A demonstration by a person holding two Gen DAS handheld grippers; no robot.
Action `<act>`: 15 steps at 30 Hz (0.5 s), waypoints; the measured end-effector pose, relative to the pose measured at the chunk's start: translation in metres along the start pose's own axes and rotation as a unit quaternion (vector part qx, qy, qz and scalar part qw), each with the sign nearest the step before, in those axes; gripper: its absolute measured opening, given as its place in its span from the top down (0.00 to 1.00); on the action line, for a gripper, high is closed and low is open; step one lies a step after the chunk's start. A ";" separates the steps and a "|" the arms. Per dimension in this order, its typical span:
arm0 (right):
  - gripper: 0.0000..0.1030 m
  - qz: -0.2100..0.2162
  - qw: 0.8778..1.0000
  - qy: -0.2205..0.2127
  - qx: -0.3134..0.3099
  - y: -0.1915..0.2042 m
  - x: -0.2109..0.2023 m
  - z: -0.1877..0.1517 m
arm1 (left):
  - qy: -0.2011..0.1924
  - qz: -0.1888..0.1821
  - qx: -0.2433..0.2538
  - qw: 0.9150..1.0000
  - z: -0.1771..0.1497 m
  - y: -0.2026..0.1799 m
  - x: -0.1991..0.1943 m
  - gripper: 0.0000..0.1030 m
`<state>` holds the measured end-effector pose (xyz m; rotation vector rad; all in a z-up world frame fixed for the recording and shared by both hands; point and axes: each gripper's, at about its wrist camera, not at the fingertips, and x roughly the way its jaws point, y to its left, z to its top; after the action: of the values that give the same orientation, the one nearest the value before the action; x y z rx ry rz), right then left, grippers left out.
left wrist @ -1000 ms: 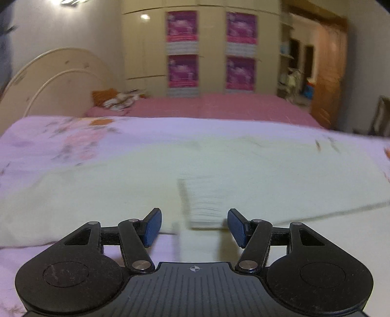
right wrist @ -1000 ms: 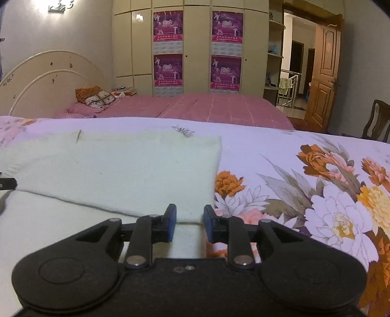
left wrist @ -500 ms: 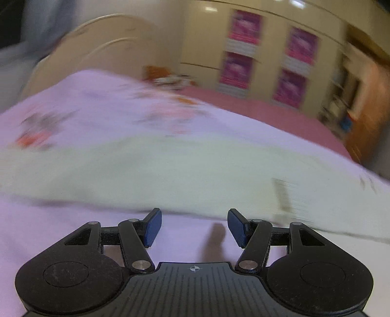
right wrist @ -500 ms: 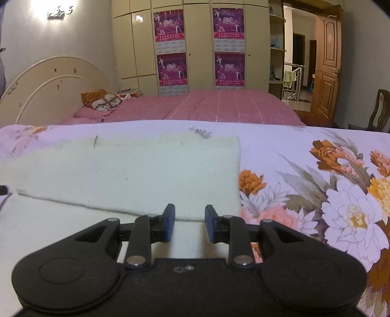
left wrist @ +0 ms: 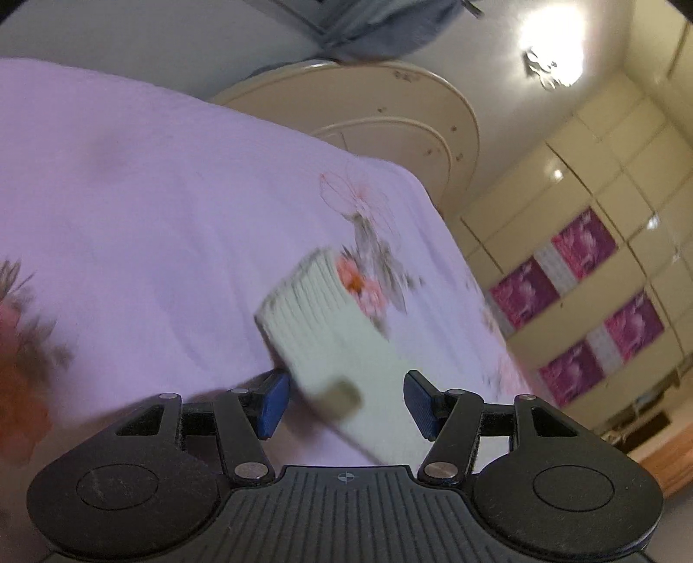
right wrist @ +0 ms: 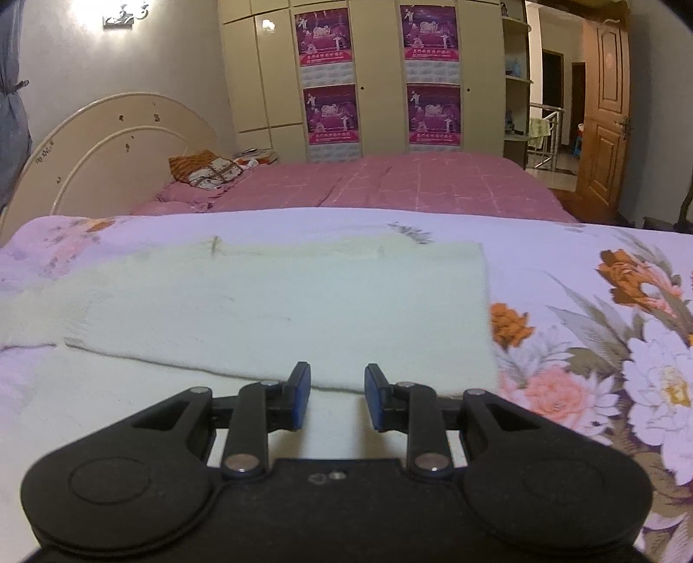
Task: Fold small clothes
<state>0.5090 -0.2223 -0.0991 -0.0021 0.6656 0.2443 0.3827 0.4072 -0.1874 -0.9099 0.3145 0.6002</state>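
Two beds fill the room: the near bed (right wrist: 563, 242), under a lilac sheet printed with big orange and pink flowers, and behind it a far bed (right wrist: 411, 182) in pink check with a striped pillow (right wrist: 203, 171) at its cream arched headboard (right wrist: 112, 143). Beyond stands a cream wardrobe (right wrist: 377, 73) carrying four purple posters (right wrist: 331, 114), with a wooden door (right wrist: 606, 108) to its right and a lit wall lamp (right wrist: 125, 15) up at the left. On the near bed lies the sweater (right wrist: 281, 312), pale cream, spread flat across the sheet with one layer folded over another, its straight side edge ending just before the orange flower. In the left wrist view the picture is tilted and blurred; there a sleeve (left wrist: 342, 346) of the same knit runs out across the lilac sheet, its ribbed cuff (left wrist: 309, 286) at the far end beside a small flower print. The left gripper (left wrist: 346, 405) has its blue fingers (left wrist: 273, 405) standing wide on either side of the sleeve, the pads not pressing it. The right gripper (right wrist: 335, 396) sits low over the sweater's near fold, its fingers (right wrist: 301, 394) at a narrow gap with nothing between them, only cloth beneath.
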 end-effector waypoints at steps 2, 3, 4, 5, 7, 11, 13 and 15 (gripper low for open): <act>0.74 0.003 1.000 -0.002 0.001 0.003 0.001 0.002 | -0.002 0.005 0.003 1.000 0.003 -0.005 0.012 0.42; 0.74 0.004 1.000 -0.002 0.003 0.004 0.002 0.003 | -0.003 0.008 0.011 1.000 0.004 -0.008 0.016 0.42; 0.74 0.006 1.000 -0.001 0.005 0.004 0.003 0.004 | -0.004 0.012 0.020 1.000 0.005 -0.012 0.020 0.49; 0.74 0.006 1.000 -0.001 0.009 0.003 0.005 0.004 | -0.001 0.020 0.030 0.999 0.005 -0.016 0.023 0.96; 0.74 0.005 1.000 0.002 0.017 0.001 0.009 0.006 | 0.004 0.029 0.053 0.998 0.005 -0.029 0.024 0.98; 0.74 0.004 0.999 0.002 0.038 -0.004 0.012 0.006 | -0.018 -0.060 0.166 0.984 -0.022 -0.104 0.006 0.98; 0.74 0.003 0.999 0.002 0.039 -0.004 0.013 0.005 | 0.000 -0.102 0.216 0.971 -0.046 -0.148 0.008 0.98; 0.74 0.003 0.999 0.004 0.041 -0.004 0.014 0.004 | 0.023 -0.142 0.255 0.956 -0.076 -0.190 0.012 0.98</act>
<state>0.5227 -0.2226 -0.1049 0.0776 0.6831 0.2231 0.5067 0.2612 -0.1157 -0.4563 0.3524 0.2108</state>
